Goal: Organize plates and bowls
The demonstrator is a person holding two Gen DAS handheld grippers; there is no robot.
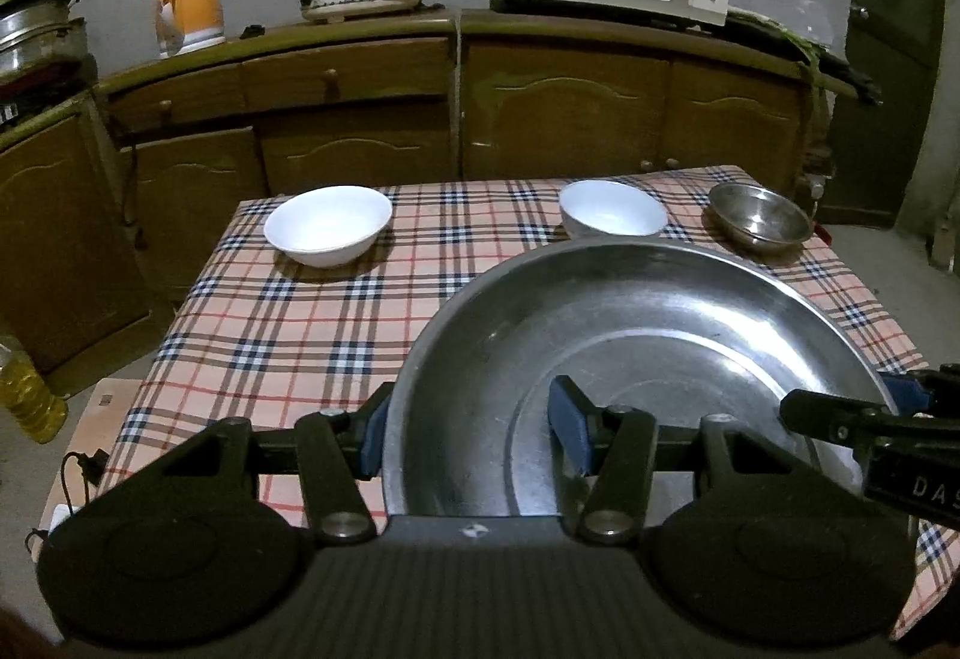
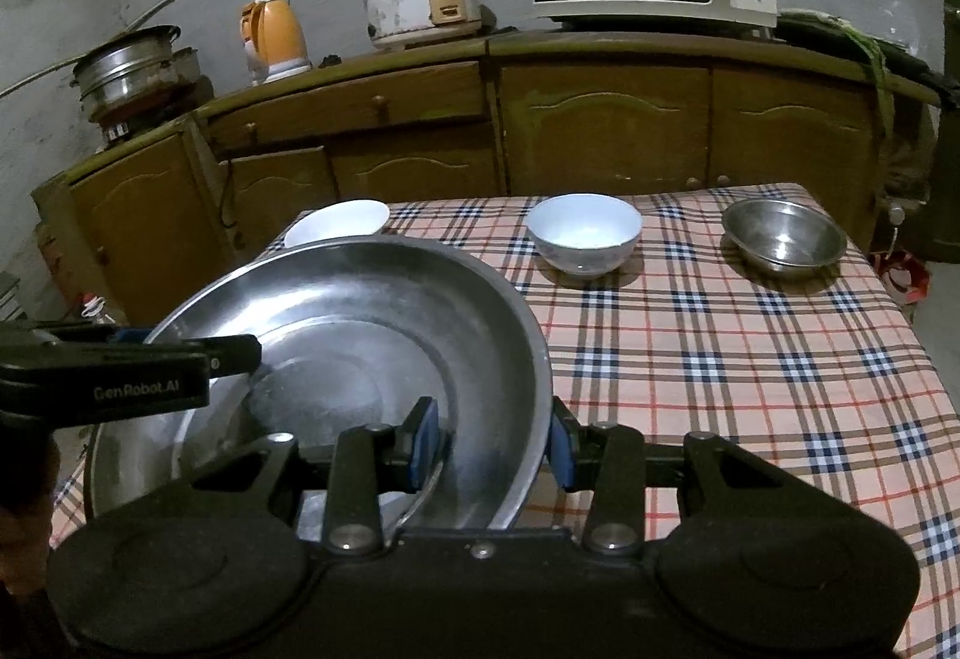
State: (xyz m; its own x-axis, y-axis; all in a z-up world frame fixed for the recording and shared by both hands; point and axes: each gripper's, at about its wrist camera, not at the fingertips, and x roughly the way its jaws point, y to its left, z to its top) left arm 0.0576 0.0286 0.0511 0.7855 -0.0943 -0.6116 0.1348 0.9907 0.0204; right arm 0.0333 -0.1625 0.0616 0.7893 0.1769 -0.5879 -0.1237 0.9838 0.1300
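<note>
Large steel basin above the plaid tablecloth, left gripper pinching its left rim, right gripper pinching its right rim; two white bowls, small steel bowl at the table's far edge

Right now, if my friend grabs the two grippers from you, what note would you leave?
Left gripper: straddling the left rim of the big steel basin.
Right gripper: straddling the same basin's right rim.
The basin sits near the front of the checked tablecloth, carried by both.
Along the far edge, still separate: a wide white bowl, a smaller white bowl and a small steel bowl.
Done: nothing stacked yet.
Left: gather the bowls, probably into the basin.
</note>
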